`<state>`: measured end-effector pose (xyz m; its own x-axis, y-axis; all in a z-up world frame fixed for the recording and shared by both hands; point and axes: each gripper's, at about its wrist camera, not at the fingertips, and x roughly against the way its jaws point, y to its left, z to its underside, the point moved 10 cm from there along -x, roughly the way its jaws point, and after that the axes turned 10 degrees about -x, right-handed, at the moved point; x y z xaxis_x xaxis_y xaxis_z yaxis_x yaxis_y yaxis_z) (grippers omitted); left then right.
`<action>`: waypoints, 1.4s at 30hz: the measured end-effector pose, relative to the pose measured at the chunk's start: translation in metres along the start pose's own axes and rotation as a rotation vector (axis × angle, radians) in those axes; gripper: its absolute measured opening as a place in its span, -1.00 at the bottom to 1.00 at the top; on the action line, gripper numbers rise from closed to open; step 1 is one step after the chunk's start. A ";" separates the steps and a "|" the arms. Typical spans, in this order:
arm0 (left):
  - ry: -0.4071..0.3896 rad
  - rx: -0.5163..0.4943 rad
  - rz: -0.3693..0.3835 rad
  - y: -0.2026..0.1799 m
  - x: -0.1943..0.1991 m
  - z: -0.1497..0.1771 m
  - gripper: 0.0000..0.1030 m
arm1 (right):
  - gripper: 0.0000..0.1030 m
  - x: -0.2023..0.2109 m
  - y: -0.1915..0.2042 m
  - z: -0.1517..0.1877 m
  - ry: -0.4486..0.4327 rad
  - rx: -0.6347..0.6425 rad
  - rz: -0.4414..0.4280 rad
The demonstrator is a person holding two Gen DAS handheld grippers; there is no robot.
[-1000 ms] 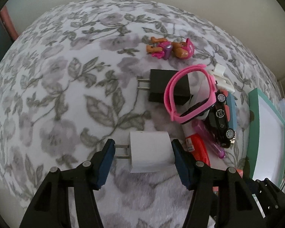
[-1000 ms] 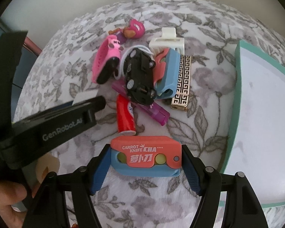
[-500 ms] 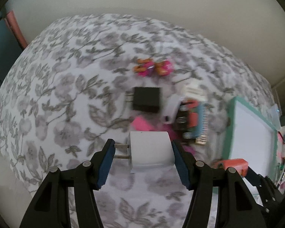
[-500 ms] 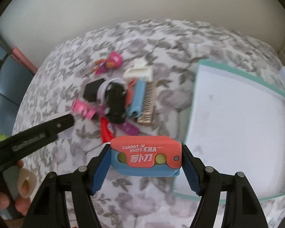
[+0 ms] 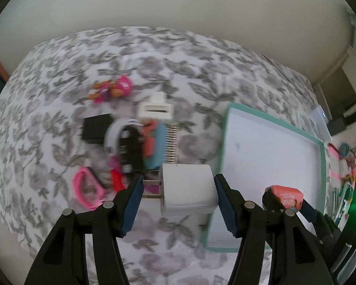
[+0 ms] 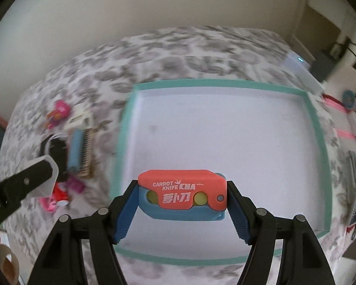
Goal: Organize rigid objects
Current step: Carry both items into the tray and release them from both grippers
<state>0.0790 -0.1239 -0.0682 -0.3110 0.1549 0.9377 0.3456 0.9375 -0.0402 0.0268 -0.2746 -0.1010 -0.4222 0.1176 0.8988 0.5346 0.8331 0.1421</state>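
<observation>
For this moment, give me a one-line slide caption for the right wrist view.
Right gripper holds a red-and-blue carrot knife above the teal-rimmed tray; remaining toys lie blurred at left.

Floral bedspread (image 5: 59,76) carries teal-rimmed tray (image 6: 319,142), toy pile (image 5: 135,142), pink doll (image 5: 114,87), pink band (image 5: 87,190).

The tray (image 6: 319,128) sits on the bed (image 5: 59,95). The pile of toys (image 5: 135,142) lies left of it. The toy knife (image 6: 182,194) hangs over the tray. The plug (image 5: 187,190) hangs just left of the tray's edge.
</observation>
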 end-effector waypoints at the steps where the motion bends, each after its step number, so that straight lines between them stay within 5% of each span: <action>1: 0.003 -0.012 0.006 -0.007 -0.002 -0.001 0.20 | 0.42 -0.002 -0.006 -0.002 -0.001 -0.011 0.015; 20: 0.017 -0.113 0.106 -0.106 -0.054 -0.019 0.21 | 0.43 -0.024 -0.101 -0.014 -0.042 -0.246 0.210; 42: 0.048 -0.048 0.125 -0.090 -0.082 -0.009 0.21 | 0.43 -0.034 -0.107 -0.009 -0.008 -0.238 0.224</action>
<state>0.0815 -0.2239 -0.1379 -0.2208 0.2540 0.9417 0.4214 0.8956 -0.1427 -0.0089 -0.3728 -0.1431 -0.2803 0.2890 0.9154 0.7706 0.6364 0.0350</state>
